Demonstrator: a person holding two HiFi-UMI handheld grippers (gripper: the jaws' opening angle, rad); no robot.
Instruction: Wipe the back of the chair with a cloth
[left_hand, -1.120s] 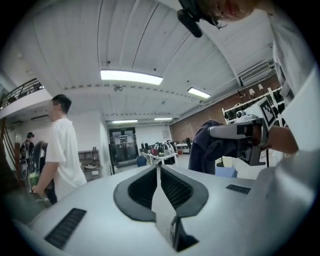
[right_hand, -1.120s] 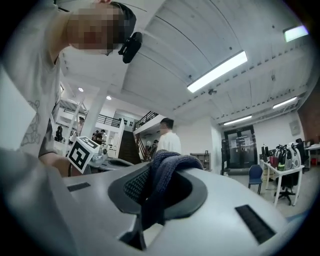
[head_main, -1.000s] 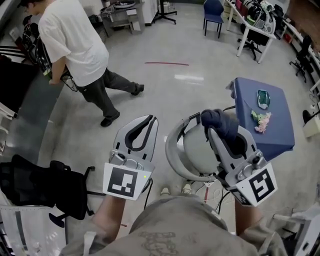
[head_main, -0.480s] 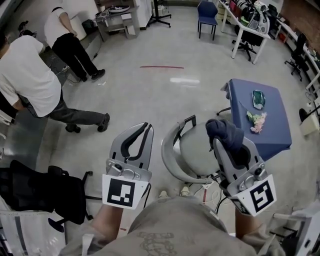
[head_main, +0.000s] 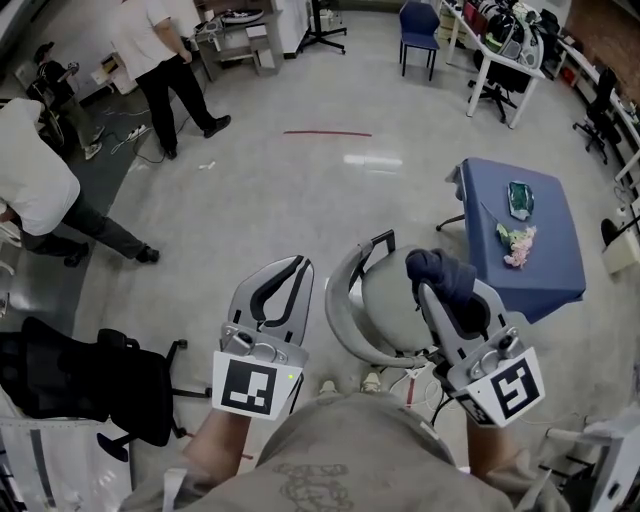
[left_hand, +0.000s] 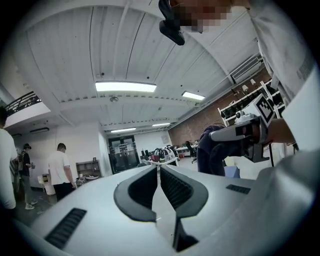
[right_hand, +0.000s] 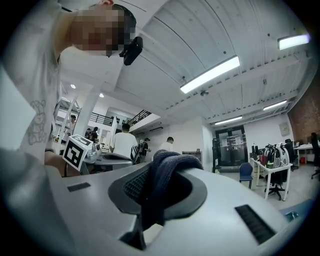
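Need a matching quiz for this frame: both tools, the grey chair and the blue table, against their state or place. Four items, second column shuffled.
1. left tool
2. right tool
3. grey chair
4. blue table

A. small items lie on it
B. shut on the dark cloth
C. shut, nothing between its jaws
D. in the head view, seen between the two tools

Pairs: 1-C, 2-B, 3-D, 4-A

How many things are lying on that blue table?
2 on the blue table: a green item near the far end, a pale pink bundle just nearer; none looks hidden.
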